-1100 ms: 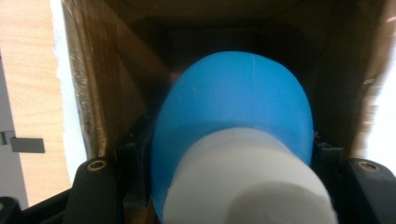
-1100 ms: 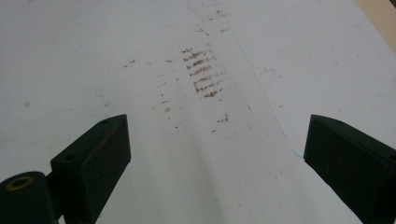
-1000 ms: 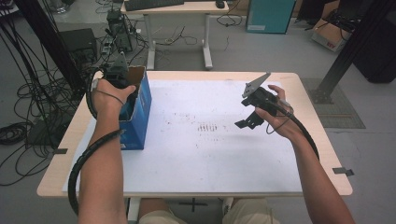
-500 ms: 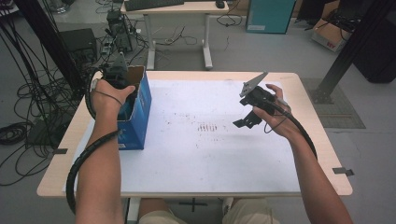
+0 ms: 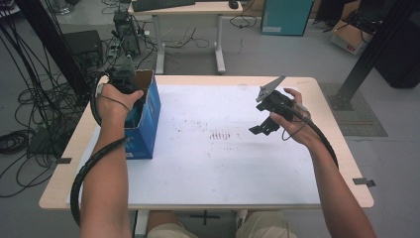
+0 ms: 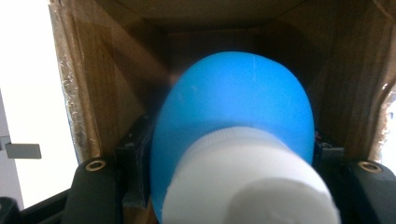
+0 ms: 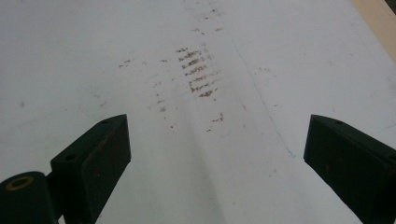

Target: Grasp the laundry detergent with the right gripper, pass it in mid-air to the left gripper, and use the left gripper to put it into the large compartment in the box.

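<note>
A blue bottle [image 6: 233, 107] with a white cap [image 6: 247, 182] sits between the jaws of my left gripper [image 6: 231, 158], which is shut on it. The bottle is inside an open cardboard box [image 6: 107, 84], brown inside. From above, that box [image 5: 146, 124] is blue outside and stands at the table's left edge. My left hand holds the gripper [image 5: 126, 82] down into its open top. My right gripper [image 5: 265, 126] hovers above the right half of the table, open, with nothing between its jaws [image 7: 217, 154].
A white sheet [image 5: 223, 168] covers the wooden table [image 5: 341, 163] and bears brownish scuff marks [image 5: 220, 135] near the middle. Cables [image 5: 29, 129] lie on the floor at the left. A second desk [image 5: 188, 10] stands beyond the table.
</note>
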Action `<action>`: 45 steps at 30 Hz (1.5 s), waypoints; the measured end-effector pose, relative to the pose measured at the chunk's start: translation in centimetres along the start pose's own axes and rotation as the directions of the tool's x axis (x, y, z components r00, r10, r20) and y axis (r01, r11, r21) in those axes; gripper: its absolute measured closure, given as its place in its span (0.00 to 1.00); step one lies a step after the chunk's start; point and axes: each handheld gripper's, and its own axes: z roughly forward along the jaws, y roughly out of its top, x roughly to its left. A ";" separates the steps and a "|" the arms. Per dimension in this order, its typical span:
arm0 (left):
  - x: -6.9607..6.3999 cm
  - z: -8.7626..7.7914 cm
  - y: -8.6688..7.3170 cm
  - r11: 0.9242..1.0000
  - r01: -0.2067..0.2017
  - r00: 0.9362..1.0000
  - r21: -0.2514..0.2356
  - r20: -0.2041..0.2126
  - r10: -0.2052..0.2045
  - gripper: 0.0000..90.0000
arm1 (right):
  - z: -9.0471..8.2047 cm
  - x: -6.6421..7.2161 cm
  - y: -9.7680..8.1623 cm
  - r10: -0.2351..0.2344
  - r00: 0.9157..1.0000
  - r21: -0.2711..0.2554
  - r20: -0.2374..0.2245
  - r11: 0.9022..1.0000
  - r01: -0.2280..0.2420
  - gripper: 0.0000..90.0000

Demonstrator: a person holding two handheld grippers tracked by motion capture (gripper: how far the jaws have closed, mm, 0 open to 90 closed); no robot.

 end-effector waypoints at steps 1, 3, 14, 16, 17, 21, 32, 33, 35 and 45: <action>0.0 0.0 0.0 1.000 -0.001 1.000 0.002 0.001 0.001 0.39 | 0.0 0.0 0.0 -0.005 1.000 0.004 -0.002 1.000 0.005 0.08; 0.0 0.0 0.0 1.000 -0.002 1.000 0.002 -0.002 0.002 0.39 | 0.1 0.0 0.0 -0.001 1.000 0.004 0.002 1.000 0.001 0.08; -0.1 0.0 0.0 1.000 -0.005 1.000 0.002 -0.006 0.005 0.39 | 0.0 0.0 0.0 -0.006 1.000 0.006 0.002 1.000 0.006 0.08; -0.1 0.0 0.0 1.000 -0.005 1.000 0.002 -0.006 0.005 0.39 | 0.0 0.0 -0.1 -0.004 1.000 0.001 0.004 1.000 0.004 0.08; -0.1 -0.1 0.0 1.000 -0.007 1.000 0.003 -0.006 0.007 0.39 | 0.0 0.0 -0.1 -0.005 1.000 0.002 0.004 1.000 0.005 0.08; -0.1 -0.1 0.1 1.000 -0.009 1.000 0.002 -0.011 0.009 0.39 | 0.0 0.0 -0.1 -0.011 1.000 0.009 0.001 1.000 0.011 0.08; -0.1 -0.7 -0.1 1.000 -0.022 1.000 -0.005 -0.014 0.022 0.32 | 0.0 0.0 -0.3 -0.001 1.000 0.003 0.005 1.000 0.001 0.08; -0.1 -0.9 -0.1 1.000 -0.026 1.000 -0.007 -0.014 0.026 0.32 | 0.0 0.0 -0.3 0.002 1.000 0.004 0.008 1.000 -0.002 0.08; -0.1 -1.2 -0.2 0.999 -0.031 0.999 -0.018 -0.019 0.031 0.32 | -0.1 -0.1 -0.4 0.004 1.000 0.000 0.010 1.000 -0.004 0.08; -0.8 -3.2 -1.0 0.996 -0.065 0.997 -0.065 -0.047 0.062 0.28 | -0.6 -0.2 -0.5 0.006 1.000 0.004 0.022 1.000 -0.006 0.08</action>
